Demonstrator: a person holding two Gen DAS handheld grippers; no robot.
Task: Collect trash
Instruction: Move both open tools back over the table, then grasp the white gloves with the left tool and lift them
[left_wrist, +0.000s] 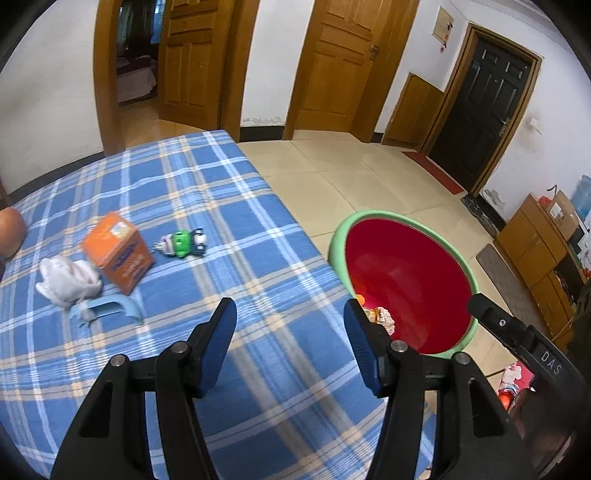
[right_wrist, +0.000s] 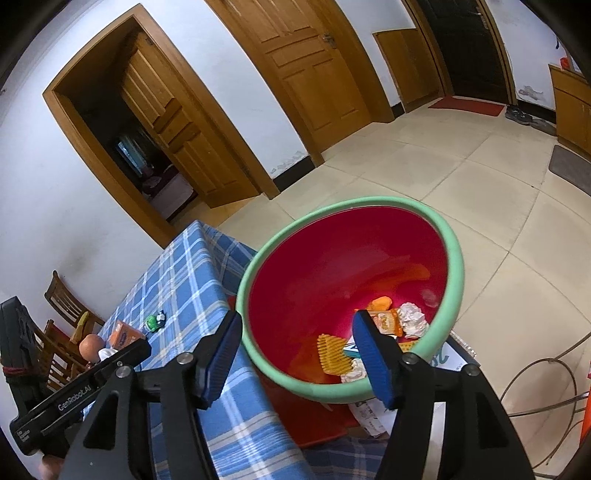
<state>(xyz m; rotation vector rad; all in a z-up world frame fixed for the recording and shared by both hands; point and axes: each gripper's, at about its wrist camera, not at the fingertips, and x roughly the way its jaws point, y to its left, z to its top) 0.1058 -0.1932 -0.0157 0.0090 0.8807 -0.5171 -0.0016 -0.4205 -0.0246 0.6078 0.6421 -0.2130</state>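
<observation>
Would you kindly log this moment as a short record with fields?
bin: red basin with green rim, beside the table
in bin: crumpled paper, orange wrappers
on tablecloth: orange box, white tissue, green toy, blue hook
left gripper: open, empty
right gripper: open, empty, over bin

On the black body of the right claw's handle (left_wrist: 550, 363), seen at the right edge of the left wrist view, the white letters "DAS" can be read. In the right wrist view, the black body of the left claw's handle (right_wrist: 74, 397) carries the white wording "GenRobot.AI"; a smaller block of white print sits nearer its end, too small to make out. The orange carton (left_wrist: 119, 252) on the checked surface (left_wrist: 258, 258) bears dark blue lettering on its side, blurred beyond reading. The orange wrapper (right_wrist: 386, 320) inside the bin (right_wrist: 452, 273) shows print that cannot be read.
</observation>
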